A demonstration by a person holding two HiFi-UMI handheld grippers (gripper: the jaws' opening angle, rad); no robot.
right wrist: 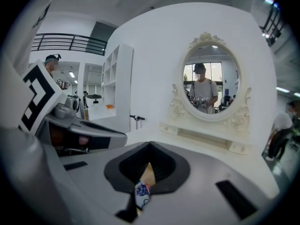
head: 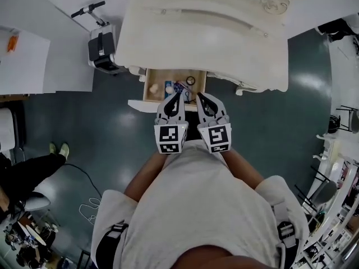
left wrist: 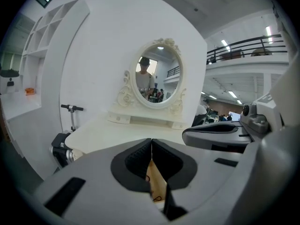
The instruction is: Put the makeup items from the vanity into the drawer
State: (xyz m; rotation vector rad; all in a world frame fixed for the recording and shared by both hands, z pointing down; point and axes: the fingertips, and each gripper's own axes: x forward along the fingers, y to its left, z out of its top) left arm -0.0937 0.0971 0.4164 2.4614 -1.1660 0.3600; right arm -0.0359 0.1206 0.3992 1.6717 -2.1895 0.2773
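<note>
1. Vanity (head: 224, 43): cream-white w/ carved trim, fills the top of the head view. Tabletop looks bare in the part that shows.
2. Oval mirror (left wrist: 157, 74) stands upright at the back of the vanity. It shows a reflection of the person w/ both grippers.
3. Drawer (head: 143, 105): pulled open at the vanity's front, wooden inside, white front panel twd the person.
4. Left gripper (head: 176, 98): held above the drawer's front edge, angled down. In the left gripper view its pads meet at the tips w/ nothing btwn them; only drawer wood shows thru the gap below.
5. Right gripper (head: 201, 98): just beside the left one, same tilt, over the drawer's right half. Claw fully closed and empty.
6. Makeup items (head: 168, 87): lying inside the drawer. They incl. a round beige piece at left and a dark ring nr the back.
7. Blue-patterned item (head: 179, 87): in the drawer, seen below the right claw in the right gripper view, not gripped.
</note>
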